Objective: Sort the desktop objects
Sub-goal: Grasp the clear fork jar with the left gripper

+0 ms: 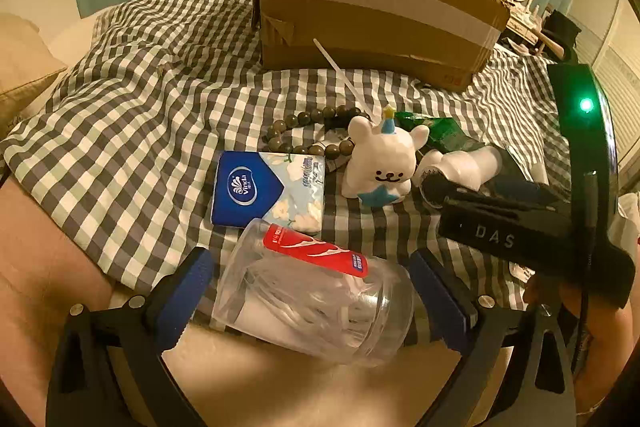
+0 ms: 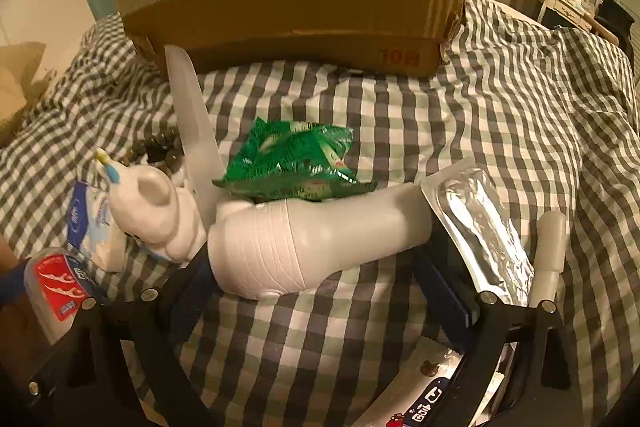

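Two grippers are in play, and I start with the nearest things. At the bottom of the left wrist view my left gripper (image 1: pixel 312 303) stands spread wide around a clear plastic jar (image 1: pixel 316 291) with a red label, lying on its side; the blue pads (image 1: pixel 192 291) sit clear of its walls, so nothing is gripped. I would centre the jaws on the jar's body, not the label end, before closing, since a smooth round jar can roll out.

In the right wrist view my right gripper (image 2: pixel 320 291) is open too, straddling a white plastic bottle (image 2: pixel 316 243) on its side at mid-frame; I judge it not clamped.

Further up lie a Vinda tissue pack (image 1: pixel 264 187), a white bear figurine (image 1: pixel 380 163), wooden beads (image 1: pixel 316 131) and a green snack packet (image 2: pixel 292 163) on the checked cloth (image 2: pixel 500 99). At the top stands the taped cardboard box (image 1: pixel 372 11), probably the destination.

Its open top is out of sight. A foil blister pack (image 2: pixel 480 223) hides part of my right finger, and a printed item at lower right is cut off.
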A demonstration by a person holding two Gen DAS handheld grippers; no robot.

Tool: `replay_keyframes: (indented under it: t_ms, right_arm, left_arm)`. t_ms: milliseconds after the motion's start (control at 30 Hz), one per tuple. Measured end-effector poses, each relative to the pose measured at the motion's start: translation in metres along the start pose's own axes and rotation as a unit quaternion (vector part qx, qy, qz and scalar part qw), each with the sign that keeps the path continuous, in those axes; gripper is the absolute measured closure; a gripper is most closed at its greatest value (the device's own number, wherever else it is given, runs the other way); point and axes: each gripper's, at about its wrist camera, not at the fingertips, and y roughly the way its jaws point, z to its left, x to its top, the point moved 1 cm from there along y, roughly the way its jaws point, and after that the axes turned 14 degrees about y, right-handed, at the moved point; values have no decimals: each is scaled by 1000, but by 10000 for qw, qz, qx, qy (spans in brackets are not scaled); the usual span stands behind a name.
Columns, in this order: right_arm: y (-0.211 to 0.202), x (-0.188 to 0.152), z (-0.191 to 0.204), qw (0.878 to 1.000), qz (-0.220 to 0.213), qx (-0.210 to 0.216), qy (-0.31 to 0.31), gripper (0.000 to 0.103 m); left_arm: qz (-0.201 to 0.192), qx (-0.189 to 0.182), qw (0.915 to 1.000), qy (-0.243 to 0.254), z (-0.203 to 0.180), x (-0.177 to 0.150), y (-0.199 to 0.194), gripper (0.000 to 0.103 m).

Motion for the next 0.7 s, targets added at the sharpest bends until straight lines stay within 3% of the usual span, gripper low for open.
replay_keyframes:
  t_ms: [300, 367, 533, 700]
  right_arm:
    - [11, 7, -2, 9999, -1, 133, 8, 6]
    - [9, 4, -1, 9998, -6, 217, 25, 16]
    - [4, 1, 1, 9996, 1, 265, -48, 40]
    - [-4, -2, -6, 9991, 29, 388, 151, 43]
  left_arm:
    - [651, 77, 9973, 339, -9, -13, 40, 0]
    - [544, 13, 9981, 298, -7, -14, 41, 7]
    - [407, 46, 9988, 250, -5, -15, 40, 7]
    - [68, 233, 9997, 61, 0, -11, 23, 8]
